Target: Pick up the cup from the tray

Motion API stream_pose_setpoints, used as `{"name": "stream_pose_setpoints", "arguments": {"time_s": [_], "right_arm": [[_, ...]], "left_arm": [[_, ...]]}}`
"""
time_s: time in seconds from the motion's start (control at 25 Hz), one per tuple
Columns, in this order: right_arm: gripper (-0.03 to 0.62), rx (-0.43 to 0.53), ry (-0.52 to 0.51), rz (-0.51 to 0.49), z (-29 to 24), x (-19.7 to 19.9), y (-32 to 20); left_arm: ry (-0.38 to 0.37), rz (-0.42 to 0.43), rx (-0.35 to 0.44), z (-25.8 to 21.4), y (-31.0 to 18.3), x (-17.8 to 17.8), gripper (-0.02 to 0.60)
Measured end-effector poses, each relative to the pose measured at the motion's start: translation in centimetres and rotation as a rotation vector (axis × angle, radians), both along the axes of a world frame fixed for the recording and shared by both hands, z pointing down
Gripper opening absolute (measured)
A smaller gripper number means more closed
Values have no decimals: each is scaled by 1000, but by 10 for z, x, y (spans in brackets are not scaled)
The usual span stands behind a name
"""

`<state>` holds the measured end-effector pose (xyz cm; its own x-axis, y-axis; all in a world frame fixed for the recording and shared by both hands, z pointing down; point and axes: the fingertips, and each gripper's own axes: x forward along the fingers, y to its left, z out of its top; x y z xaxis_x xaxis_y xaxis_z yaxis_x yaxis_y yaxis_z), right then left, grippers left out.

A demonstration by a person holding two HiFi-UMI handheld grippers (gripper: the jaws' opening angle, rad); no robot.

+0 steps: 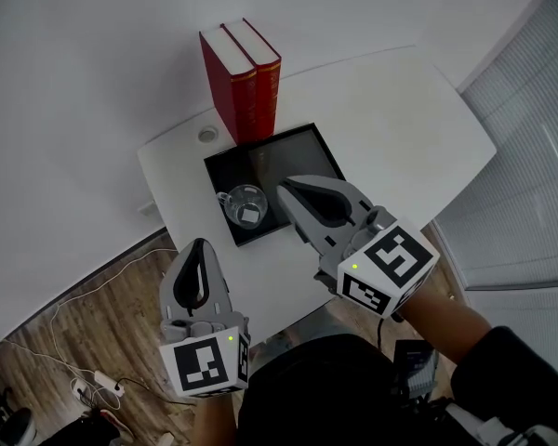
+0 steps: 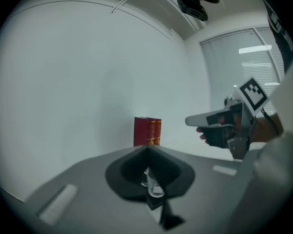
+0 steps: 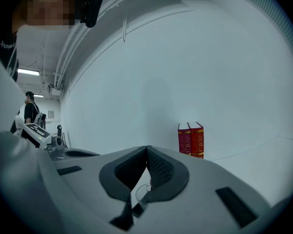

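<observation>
Cup (image 1: 245, 204) of clear glass stands upright in the lower left part of the black tray (image 1: 298, 151), close to the tray's near edge, with its handle apparently toward the left of the frame. The tray lies on the white worktop (image 1: 391, 119), and two red books (image 1: 244, 77) stand on end at its upper left edge.

The right tongs (image 1: 284, 189) hover above the tray with their tips just right of the cup. Their jaws are pressed together and hold nothing. The left tongs (image 1: 201, 246) hang at the lower left of the frame, short of the worktop's edge and above the wooden floor (image 1: 65, 342). They too are pressed together and empty. Each gripper view shows the cup low down, through the gap beneath the meeting tips.

This looks like the approach, with nothing grasped yet. The right tongs are the nearer pair, so they seem the natural choice. To do it well, they should spread before they descend. One jaw should go inside the rim and one outside, or both astride the body. Glass is likely slippery, so the pinch should be firm and square rather than at the very tips. The lift should go straight up, to clear the tray's raised rim. The left tongs should keep clear.
</observation>
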<state>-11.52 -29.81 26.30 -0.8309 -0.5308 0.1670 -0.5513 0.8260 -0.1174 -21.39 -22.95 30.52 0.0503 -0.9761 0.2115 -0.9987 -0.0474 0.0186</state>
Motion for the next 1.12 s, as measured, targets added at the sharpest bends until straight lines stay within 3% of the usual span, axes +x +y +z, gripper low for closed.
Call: {"name": "stream_pose_setpoints", "arguments": {"time_s": [0.36, 1.12], "right_arm": [[14, -14, -7, 19, 3, 3, -7], [14, -14, 2, 32, 5, 5, -14]], "left_arm": [[-17, 9, -16, 8, -8, 1, 3], [-18, 63, -36, 25, -15, 12, 69]]}}
